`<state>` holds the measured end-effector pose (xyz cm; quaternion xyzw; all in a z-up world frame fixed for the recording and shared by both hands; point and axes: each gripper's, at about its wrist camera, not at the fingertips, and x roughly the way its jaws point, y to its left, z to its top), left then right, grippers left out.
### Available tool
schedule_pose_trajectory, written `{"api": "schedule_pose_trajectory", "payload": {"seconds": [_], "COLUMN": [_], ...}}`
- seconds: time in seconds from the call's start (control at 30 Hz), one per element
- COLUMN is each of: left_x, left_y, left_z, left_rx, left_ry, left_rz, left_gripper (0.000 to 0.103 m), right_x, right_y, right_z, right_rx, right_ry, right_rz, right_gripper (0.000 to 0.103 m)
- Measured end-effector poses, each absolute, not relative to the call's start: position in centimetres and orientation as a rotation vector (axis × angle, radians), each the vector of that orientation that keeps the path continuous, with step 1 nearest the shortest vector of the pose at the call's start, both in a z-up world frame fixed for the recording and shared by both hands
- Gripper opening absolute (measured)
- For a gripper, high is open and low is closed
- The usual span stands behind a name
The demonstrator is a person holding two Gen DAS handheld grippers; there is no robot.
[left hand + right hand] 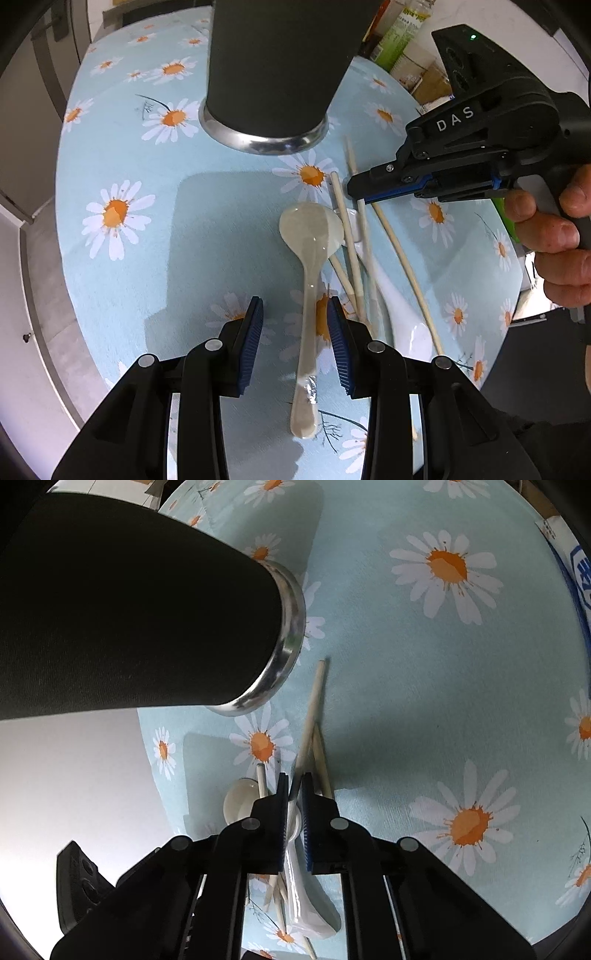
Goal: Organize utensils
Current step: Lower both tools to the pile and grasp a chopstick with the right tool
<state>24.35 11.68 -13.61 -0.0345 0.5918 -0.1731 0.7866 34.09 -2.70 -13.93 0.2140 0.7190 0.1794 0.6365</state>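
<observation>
**Right tongs clamp a chopstick**

My left tongs (295, 325) point steeply down, released, straddling the translucent spoon (308, 251) lying on the table (147, 258). My right tongs (294, 808) tilt down, clenched on 1 chopstick (312, 709) above the white spoon (306, 904).

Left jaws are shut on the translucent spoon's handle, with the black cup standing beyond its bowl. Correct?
Not quite. The left wrist view shows the left gripper open, its jaws either side of the translucent spoon's handle without pressing it. The black cup does stand beyond the bowl.
</observation>
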Motion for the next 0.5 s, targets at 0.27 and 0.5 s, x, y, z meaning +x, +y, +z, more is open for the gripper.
{"api": "schedule_pose_trajectory", "payload": {"seconds": [0.27, 0.5], "left_x": [25.5, 26.4], "left_y": [10.5, 8.3], "left_z": [-13.5, -13.7], "left_rx": [-0.013, 0.114], "left_ry": [1.328, 1.379], "left_rz": [-0.350, -0.322], "left_gripper": [0.032, 0.020], "right_x": [34.0, 33.8], "right_y": [-4.2, -5.8], "right_z": [-12.6, -11.3], "right_rx": [0.497, 0.496], "right_ry": [1.620, 1.573], "right_rz": [0.482, 0.578], "right_gripper": [0.006, 0.006]}}
